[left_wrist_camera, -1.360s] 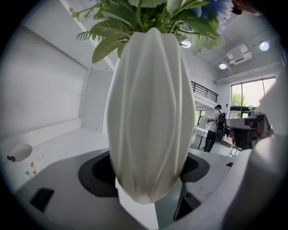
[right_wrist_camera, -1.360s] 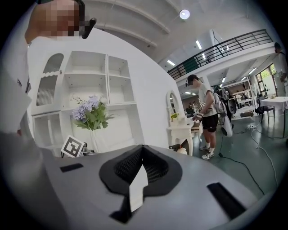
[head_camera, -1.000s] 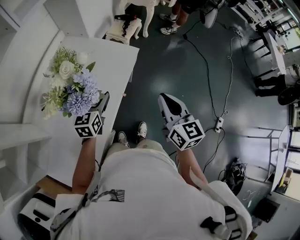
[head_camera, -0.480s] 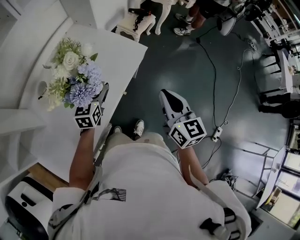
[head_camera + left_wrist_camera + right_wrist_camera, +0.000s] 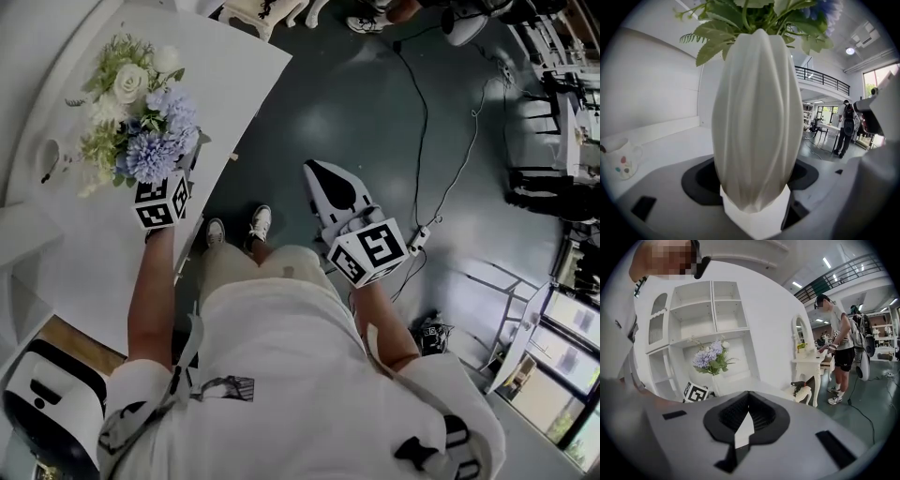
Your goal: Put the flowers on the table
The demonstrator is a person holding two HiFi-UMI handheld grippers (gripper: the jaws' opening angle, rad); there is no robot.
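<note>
In the head view the left gripper [image 5: 181, 173] reaches over the white table [image 5: 239, 80] near its edge; the flowers [image 5: 141, 117], white and pale blue with green leaves, hide its jaw tips, and a mug [image 5: 47, 159] lies further in on the table; the right gripper [image 5: 319, 178] hangs over the dark floor [image 5: 337, 103], well apart from the table, above the person's shoes [image 5: 234, 230]; a cable [image 5: 417, 122] runs across the floor.

In the left gripper view a white ribbed vase [image 5: 757, 122] fills the space between the jaws, which stand wide and press on its lower part; leaves spread from its mouth; whether its base touches the table cannot be told.

In the right gripper view the jaws are closed together with nothing between them; beyond stand the flowers, a white shelf unit [image 5: 693, 310], a dressing table [image 5: 811, 364] and a person [image 5: 839, 343] beside it.
</note>
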